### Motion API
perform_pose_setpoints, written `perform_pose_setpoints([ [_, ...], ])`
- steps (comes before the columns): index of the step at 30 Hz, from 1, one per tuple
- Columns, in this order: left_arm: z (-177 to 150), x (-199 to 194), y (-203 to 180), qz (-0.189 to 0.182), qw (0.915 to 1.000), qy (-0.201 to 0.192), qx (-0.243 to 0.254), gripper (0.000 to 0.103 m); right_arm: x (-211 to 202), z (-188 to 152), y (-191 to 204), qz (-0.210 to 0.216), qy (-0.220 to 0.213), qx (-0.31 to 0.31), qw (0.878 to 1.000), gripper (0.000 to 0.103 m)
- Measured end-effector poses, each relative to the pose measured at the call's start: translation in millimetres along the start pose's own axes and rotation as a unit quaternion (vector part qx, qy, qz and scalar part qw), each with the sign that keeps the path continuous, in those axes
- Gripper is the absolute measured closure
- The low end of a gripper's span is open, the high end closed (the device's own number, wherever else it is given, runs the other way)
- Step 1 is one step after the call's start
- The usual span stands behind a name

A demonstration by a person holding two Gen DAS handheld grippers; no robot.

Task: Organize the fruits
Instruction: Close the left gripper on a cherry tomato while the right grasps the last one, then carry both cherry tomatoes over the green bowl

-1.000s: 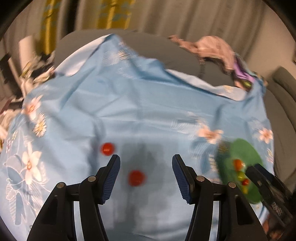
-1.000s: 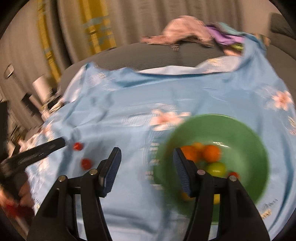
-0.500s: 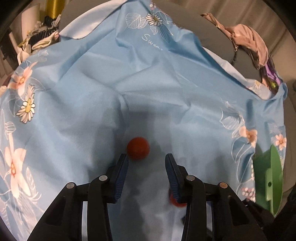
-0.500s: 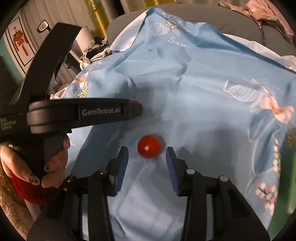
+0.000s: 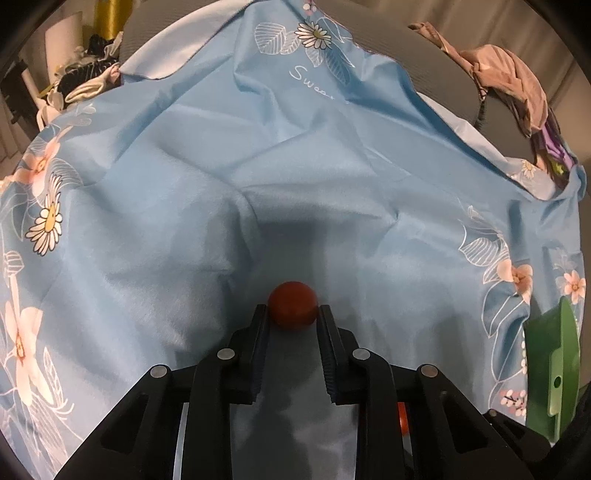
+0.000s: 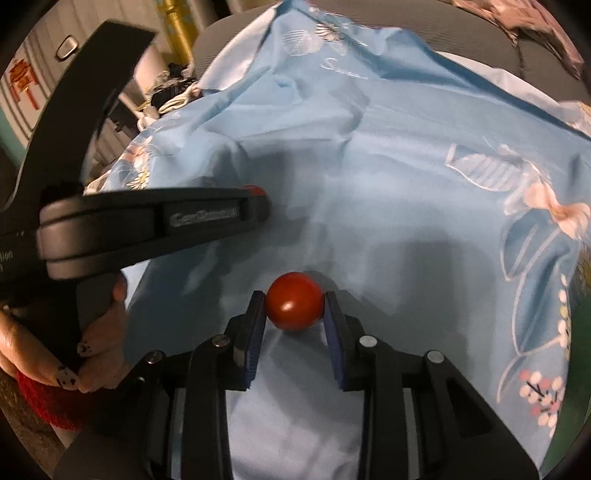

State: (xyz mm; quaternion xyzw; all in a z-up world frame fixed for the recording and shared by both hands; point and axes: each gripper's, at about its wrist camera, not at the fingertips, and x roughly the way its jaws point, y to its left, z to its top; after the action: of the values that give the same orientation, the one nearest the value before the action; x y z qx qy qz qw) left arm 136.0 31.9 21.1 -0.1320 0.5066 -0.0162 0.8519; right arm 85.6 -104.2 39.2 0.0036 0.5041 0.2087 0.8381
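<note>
Looks like a home living room: wrinkled light-blue floral bedsheet (image 5: 332,166) spread over a grey upholstered sofa (image 5: 399,55), crumpled pink and purple clothes (image 5: 506,77) piled on its back, pleated beige curtains (image 5: 565,70) behind, yellow curtain strip (image 5: 107,18) top left.

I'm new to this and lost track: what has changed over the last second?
Both grippers dropped toward the cloth and closed: the left gripper now pinches one red fruit, the right gripper the other fruit. The blue cloth and green bowl stayed put.
</note>
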Motion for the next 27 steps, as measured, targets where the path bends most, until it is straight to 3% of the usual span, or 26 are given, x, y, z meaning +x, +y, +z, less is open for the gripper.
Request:
perform_pose_setpoints([
  [4, -3, -9, 0, -0.002, 0.9999, -0.009, -0.007, 0.077, -7, 0, -10, -0.008, -0.004, 0.025, 1.000, 0.071],
  [17, -31, -72, -22, 0.012, 0.9953, -0.092, 0.027, 0.077, -51, -6, -29, -0.014, -0.052, 0.069, 0.996, 0.071],
  [27, -47, -118, -52, -0.041, 0.9866, -0.145, 0.061, 0.077, -100, -10, -43, -0.029, -0.110, 0.088, 0.990, 0.071],
])
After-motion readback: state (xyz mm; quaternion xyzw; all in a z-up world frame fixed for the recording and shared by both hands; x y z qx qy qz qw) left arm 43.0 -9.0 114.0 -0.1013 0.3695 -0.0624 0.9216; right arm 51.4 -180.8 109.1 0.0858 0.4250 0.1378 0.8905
